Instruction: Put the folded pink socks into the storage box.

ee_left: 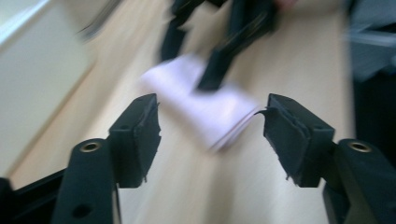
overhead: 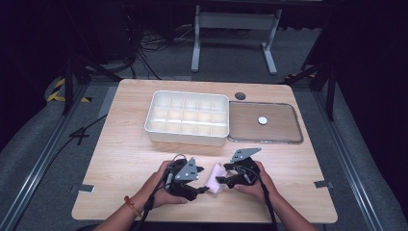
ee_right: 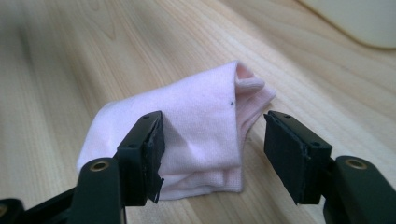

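Your two hands come in from the near edge of the wooden table [overhead: 125, 144] and angle toward each other, each tool pointing inward at the folded pink sock [overhead: 215, 179] that lies flat on the wood between them, near the front edge. Your left gripper [overhead: 201, 190] sits low with its tips just beside the sock's left side; its jaws stand wide apart with nothing between them, and in the left gripper view the sock [ee_left: 205, 100] lies ahead of them, apart from both pads. Your right gripper [overhead: 222, 180] reaches the sock's right side, and in the right gripper view its jaws are spread, straddling the near part of the sock [ee_right: 196, 126] without pinching it; the left pad overlaps the cloth's edge, the right pad stands clear. The left gripper view is smeared with blur, so the sock's outline and the dark tool over it are hard to read. Farther back sit a white divided tray [overhead: 187, 117] and, just beside it on the right, a flat clear lid [overhead: 264, 122] with a small white disc [overhead: 262, 120] at its middle.
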`<state>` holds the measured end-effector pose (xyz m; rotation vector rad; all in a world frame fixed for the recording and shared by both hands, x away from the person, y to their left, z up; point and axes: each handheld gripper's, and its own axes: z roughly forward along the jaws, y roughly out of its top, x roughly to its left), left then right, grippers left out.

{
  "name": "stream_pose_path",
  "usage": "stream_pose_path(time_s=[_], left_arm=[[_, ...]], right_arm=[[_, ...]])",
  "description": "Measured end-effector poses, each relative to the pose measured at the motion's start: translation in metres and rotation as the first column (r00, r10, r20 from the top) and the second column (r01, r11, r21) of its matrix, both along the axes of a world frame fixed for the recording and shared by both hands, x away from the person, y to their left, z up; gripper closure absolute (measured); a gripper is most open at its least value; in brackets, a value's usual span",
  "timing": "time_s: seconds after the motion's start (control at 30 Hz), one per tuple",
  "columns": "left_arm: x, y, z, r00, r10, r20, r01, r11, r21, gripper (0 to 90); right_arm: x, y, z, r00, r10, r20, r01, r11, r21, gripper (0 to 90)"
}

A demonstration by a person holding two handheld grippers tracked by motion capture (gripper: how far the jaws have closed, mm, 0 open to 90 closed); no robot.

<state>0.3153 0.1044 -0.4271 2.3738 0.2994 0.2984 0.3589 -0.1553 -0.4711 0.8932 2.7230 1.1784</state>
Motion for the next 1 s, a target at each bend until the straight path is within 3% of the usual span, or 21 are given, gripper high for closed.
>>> stream_pose_path(time_s=[0.03, 0.1, 0.2, 0.33, 0.5, 0.63, 0.77, 1.0], left_arm=[[0.001, 0.006, -0.004, 0.9998, 0.014, 0.011, -0.015, 0.9994, 0.031, 32.2], [0.002, 0.021, -0.012, 0.9990, 0.045, 0.005, -0.045, 0.9963, 0.073, 29.6], [0.008, 0.043, -0.026, 0.9925, 0.119, -0.029, -0.115, 0.9876, 0.107, 28.0], [0.014, 0.062, -0.036, 0.9845, 0.162, -0.066, -0.153, 0.9795, 0.132, 25.1], [0.024, 0.087, -0.049, 0.9624, 0.219, -0.160, -0.219, 0.9755, 0.022, 20.7], [0.025, 0.087, -0.052, 0.9631, 0.223, -0.150, -0.227, 0.9740, -0.005, 15.9], [0.025, 0.088, -0.055, 0.9659, 0.218, -0.140, -0.225, 0.9739, -0.032, 14.8], [0.025, 0.088, -0.056, 0.9669, 0.216, -0.136, -0.224, 0.9737, -0.043, 14.6]], right_arm=[[0.002, -0.001, -0.001, 0.9994, 0.006, -0.035, -0.006, 1.000, 0.018, 41.0], [0.002, 0.000, -0.001, 0.9991, 0.017, -0.038, -0.016, 1.000, 0.017, 47.0], [0.003, 0.002, -0.001, 0.9975, 0.042, -0.057, -0.040, 0.999, 0.032, 49.4], [0.005, 0.002, -0.001, 0.9956, 0.055, -0.076, -0.052, 0.998, 0.035, 53.4], [0.006, 0.001, -0.002, 0.9928, 0.068, -0.099, -0.062, 0.997, 0.056, 62.4], [0.004, 0.002, -0.002, 0.9912, 0.084, -0.101, -0.078, 0.995, 0.070, 70.8], [0.002, 0.003, 0.000, 0.9918, 0.088, -0.093, -0.082, 0.994, 0.067, 72.4], [-0.006, 0.000, 0.011, 0.9943, 0.104, -0.024, -0.102, 0.993, 0.060, 73.1]])
